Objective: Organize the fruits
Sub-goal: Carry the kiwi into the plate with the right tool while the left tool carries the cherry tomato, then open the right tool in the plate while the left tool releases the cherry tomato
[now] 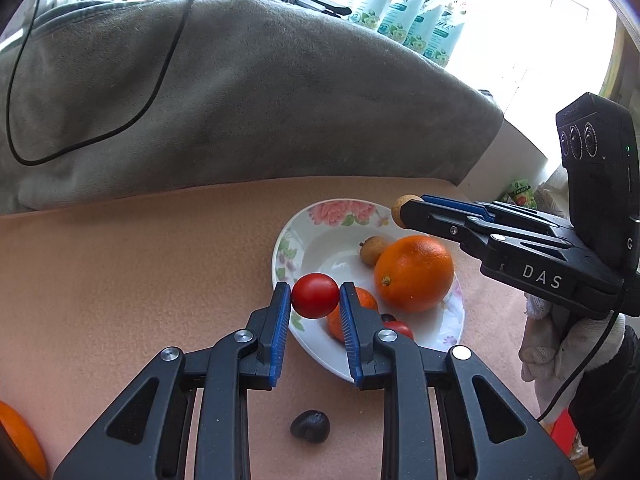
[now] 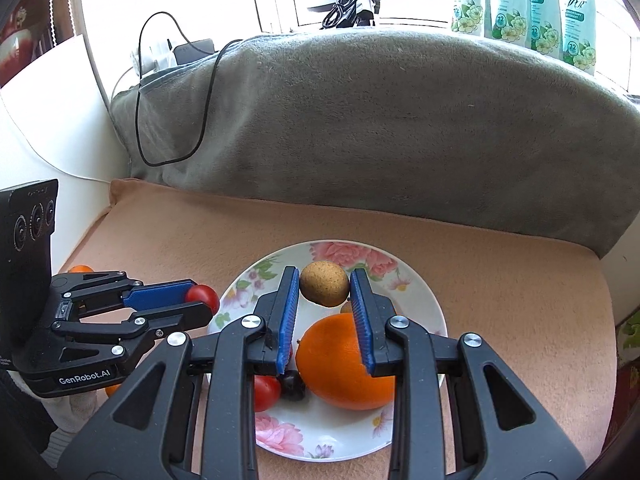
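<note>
Reading "DAS" in white on its black side, the right tongs (image 1: pixel 404 210) are showing in the left wrist view, while the left tongs (image 2: pixel 204 300) are carrying "GenRobot.AI" in the right wrist view. The green pouches (image 2: pixel 520 4) on the sill are showing a "72" badge; their brand name is too cut off to read.

The left tongs are closing partway on a red tomato (image 1: pixel 315 295), the blue pads (image 1: pixel 282 320) touching it on both sides, and holding it above the near-left rim of the floral plate (image 1: pixel 320 216). The right tongs are pinching a brown longan (image 2: pixel 324 283) at the tips, above the plate.

On the plate are lying an orange (image 1: pixel 414 272), a second longan (image 1: pixel 374 250), a tangerine (image 1: pixel 356 316), another tomato (image 1: pixel 400 328) and a dark fruit (image 2: pixel 294 386). A dark prune (image 1: pixel 310 426) is sitting on the peach-covered bench (image 1: pixel 140 280), just beside the plate.
</note>
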